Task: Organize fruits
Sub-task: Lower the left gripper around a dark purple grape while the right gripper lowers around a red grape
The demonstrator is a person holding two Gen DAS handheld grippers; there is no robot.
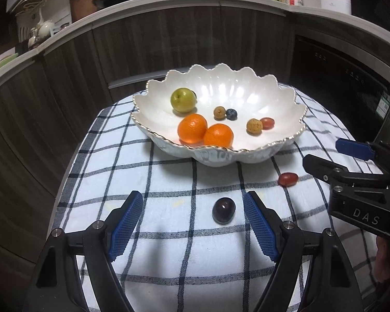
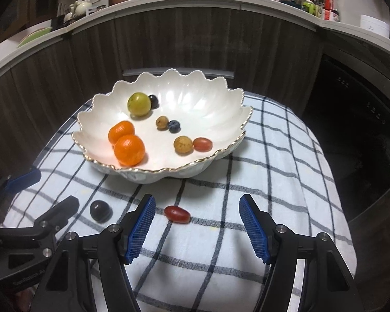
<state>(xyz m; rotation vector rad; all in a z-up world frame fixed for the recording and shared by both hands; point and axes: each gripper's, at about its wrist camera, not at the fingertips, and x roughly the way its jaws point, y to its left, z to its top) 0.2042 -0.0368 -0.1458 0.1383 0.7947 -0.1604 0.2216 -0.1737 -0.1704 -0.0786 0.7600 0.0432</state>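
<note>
White checked cloth (image 1: 169, 176) with dark blue lines is spread over a small table, and a white scalloped bowl (image 1: 247, 88) with a gilt rim is set on it toward the far side. Inside the bowl are seen a green round fruit (image 1: 183, 99), two oranges (image 1: 192, 128) touching one another, a blueberry (image 1: 231, 114) beside a small brown fruit (image 1: 219, 112), and a second brown fruit (image 1: 254, 126) touching a red grape tomato (image 1: 267, 123). A small dark fruit (image 2: 153, 101) is tucked behind the green one.

Two fruits are left on the cloth in front of the bowl. A dark plum (image 1: 223, 210) is framed by the left gripper (image 1: 193, 230), whose blue-padded jaws are held wide apart and empty, the plum lying nearer its right pad. An oblong red tomato (image 2: 177, 214) lies between the fingers of the right gripper (image 2: 196, 230), nearer its left pad; these jaws are likewise spread and grip nothing. Kitchen cabinets are seen behind.
</note>
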